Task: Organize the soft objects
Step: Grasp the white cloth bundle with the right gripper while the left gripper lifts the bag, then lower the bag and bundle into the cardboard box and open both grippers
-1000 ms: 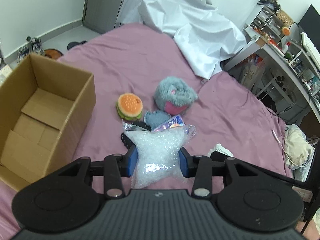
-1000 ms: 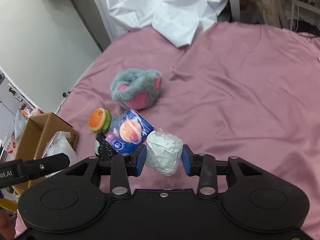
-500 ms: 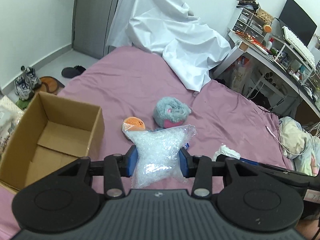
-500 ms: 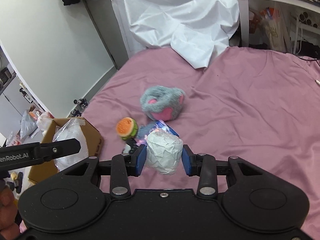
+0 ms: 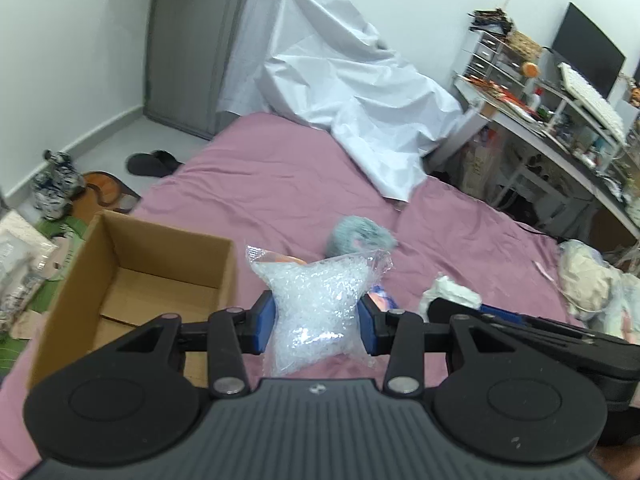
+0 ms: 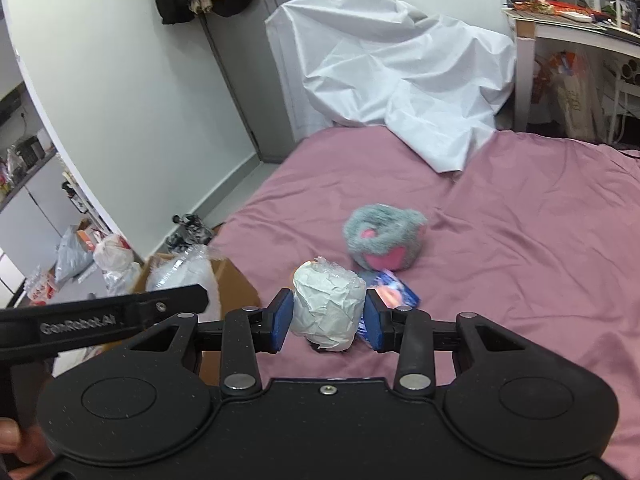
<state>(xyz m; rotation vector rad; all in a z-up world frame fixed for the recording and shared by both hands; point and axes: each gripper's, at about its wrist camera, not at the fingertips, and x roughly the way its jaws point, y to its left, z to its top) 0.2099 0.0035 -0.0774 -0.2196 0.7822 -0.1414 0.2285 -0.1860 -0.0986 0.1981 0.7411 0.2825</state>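
My left gripper (image 5: pixel 316 320) is shut on a clear bag of plastic filling (image 5: pixel 316 304), held above the bed just right of an open cardboard box (image 5: pixel 132 280). My right gripper (image 6: pixel 326 318) is shut on a white paper-wrapped roll (image 6: pixel 328 308), held above the pink bed sheet (image 6: pixel 520 240). A grey and pink plush toy (image 6: pixel 384 236) lies on the bed ahead; it also shows in the left wrist view (image 5: pixel 360 236). A blue packet (image 6: pixel 394 290) lies beside it. The orange burger toy (image 5: pixel 286 258) is mostly hidden behind the bag.
A white sheet (image 5: pixel 352 80) is draped at the bed's far end. A cluttered desk (image 5: pixel 560 120) stands on the right. Shoes and bags (image 5: pixel 56 188) lie on the floor left of the box. The left gripper's arm (image 6: pixel 100 320) crosses the right wrist view.
Both grippers have risen and pulled back with their loads; the toys on the bed look smaller. The left gripper's bag now hangs closer to the box.
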